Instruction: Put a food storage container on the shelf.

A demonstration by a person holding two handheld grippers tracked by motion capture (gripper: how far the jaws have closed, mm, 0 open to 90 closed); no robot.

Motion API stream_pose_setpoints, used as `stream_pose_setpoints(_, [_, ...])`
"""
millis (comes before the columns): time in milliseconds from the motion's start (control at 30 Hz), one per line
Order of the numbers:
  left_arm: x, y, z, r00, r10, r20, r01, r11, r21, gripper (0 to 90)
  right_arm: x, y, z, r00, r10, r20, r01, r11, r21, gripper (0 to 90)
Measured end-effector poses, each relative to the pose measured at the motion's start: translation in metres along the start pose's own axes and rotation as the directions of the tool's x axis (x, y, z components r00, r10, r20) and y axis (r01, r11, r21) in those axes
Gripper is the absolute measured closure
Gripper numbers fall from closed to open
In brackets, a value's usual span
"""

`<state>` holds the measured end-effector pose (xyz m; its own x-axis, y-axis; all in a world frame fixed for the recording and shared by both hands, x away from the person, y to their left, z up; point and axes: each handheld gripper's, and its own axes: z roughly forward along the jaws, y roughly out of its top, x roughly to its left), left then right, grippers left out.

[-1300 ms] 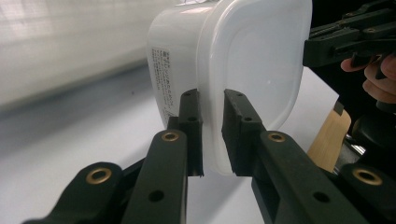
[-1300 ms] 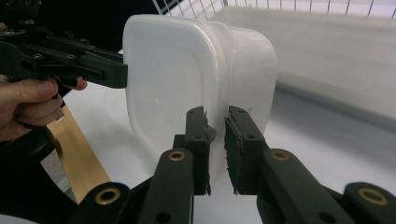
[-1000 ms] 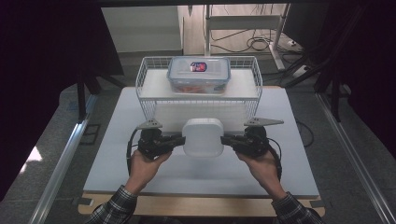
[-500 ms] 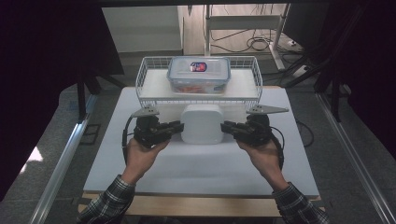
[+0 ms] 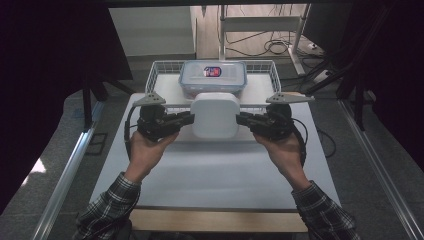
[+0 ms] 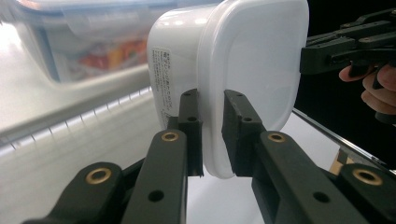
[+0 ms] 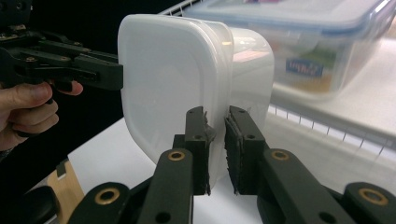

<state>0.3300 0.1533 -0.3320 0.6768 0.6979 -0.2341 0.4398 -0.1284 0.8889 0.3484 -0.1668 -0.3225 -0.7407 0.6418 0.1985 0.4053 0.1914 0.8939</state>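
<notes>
White counter [image 5: 210,170] fills mid-frame; above it, at centre, the white lidded container [image 5: 215,115] hangs between the left gripper [image 5: 187,119] and right gripper [image 5: 241,119], each one's jaws nearly closed, pinching its lid rim.

White tub [image 5: 215,115], black claws, plaid sleeves [image 5: 107,207], blue-rimmed clear box [image 5: 213,78] w/ red label.

Left tool [image 5: 187,119] clamped, right tool [image 5: 242,119] clamped

white container [image 5: 215,115] lifted off table | now nearer wire basket [image 5: 159,75] | both hands raised
</notes>
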Motion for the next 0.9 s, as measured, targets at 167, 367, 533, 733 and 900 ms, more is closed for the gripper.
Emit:
stream_pose_setpoints(167, [0.002,0.015,-0.004,1.0,0.006,-0.004,-0.006,0.9999,-0.011,78.7,0.0,0.016,-0.001,1.0,-0.003,0.002,0.003,1.0,-0.014,79.1])
stream_pose_setpoints(367, [0.006,0.035,-0.007,1.0,0.006,-0.007,-0.006,0.9996,-0.027,78.7,-0.001,0.035,-0.001,1.0,-0.005,0.006,0.005,0.999,-0.032,79.1])
stream_pose_setpoints(533, [0.01,0.057,-0.009,0.9998,0.012,-0.013,-0.013,0.9992,-0.037,78.7,-0.004,0.056,-0.001,0.9999,-0.005,0.014,0.006,0.999,-0.052,78.8])
stream_pose_setpoints(733, [0.018,0.078,-0.009,0.9999,-0.004,-0.01,0.004,0.9988,-0.05,78.7,-0.008,0.08,0.001,0.9999,0.005,0.016,-0.004,0.997,-0.072,78.9])
stream_pose_setpoints(900, [0.027,0.093,-0.006,0.9996,-0.02,-0.022,0.019,0.9985,-0.051,78.6,-0.014,0.097,0.008,0.9997,0.013,0.022,-0.011,0.997,-0.078,78.8])
